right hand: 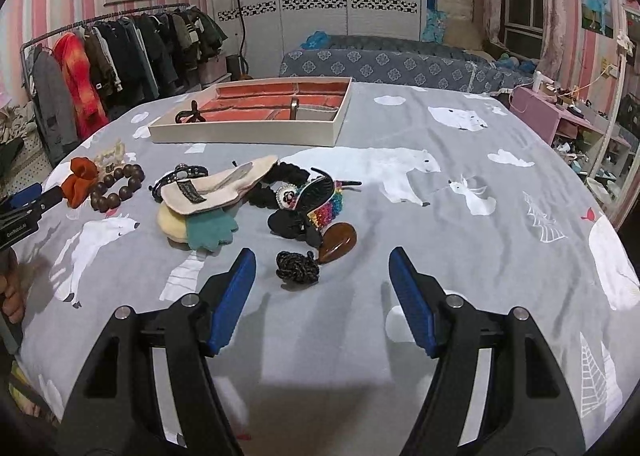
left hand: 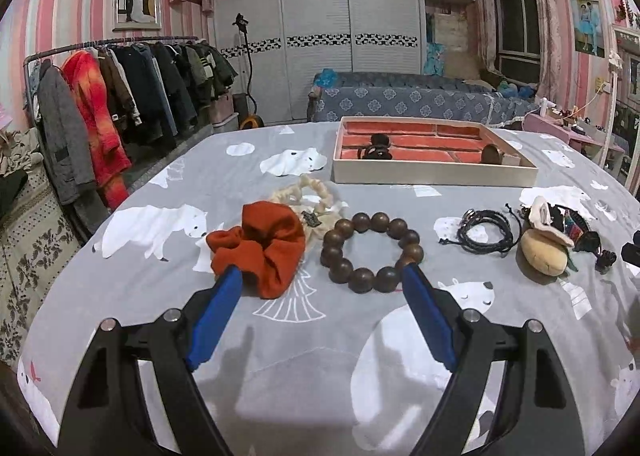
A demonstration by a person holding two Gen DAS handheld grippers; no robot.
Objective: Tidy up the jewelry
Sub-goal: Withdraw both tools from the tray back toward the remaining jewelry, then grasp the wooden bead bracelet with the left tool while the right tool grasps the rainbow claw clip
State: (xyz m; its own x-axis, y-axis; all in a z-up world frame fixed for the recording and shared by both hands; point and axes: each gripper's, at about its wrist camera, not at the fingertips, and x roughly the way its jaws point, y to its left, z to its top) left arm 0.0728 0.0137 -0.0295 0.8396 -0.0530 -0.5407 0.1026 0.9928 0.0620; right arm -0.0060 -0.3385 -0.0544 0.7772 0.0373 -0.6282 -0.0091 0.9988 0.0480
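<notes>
Grippers both spread wide, holding nothing. Left gripper [left hand: 320, 276] low over the bedsheet [left hand: 280, 356]: its left fingertip touches the near edge of the orange scrunchie [left hand: 262, 248], its right tip sits at the near right beads of the bead bracelet [left hand: 370, 250]. Cream scrunchie [left hand: 308, 193] lies behind those two, touching both. Black cord [left hand: 484, 230] and plush toy [left hand: 542, 246] further right. Right gripper [right hand: 322, 268] hovers just short of a black braided tie [right hand: 298, 270] and amber clip [right hand: 338, 242], with the rainbow hair clip [right hand: 320, 203] pile beyond. Tray [right hand: 248, 133] with red compartments sits at the far side, a dark clip [right hand: 190, 115] in its near left corner
</notes>
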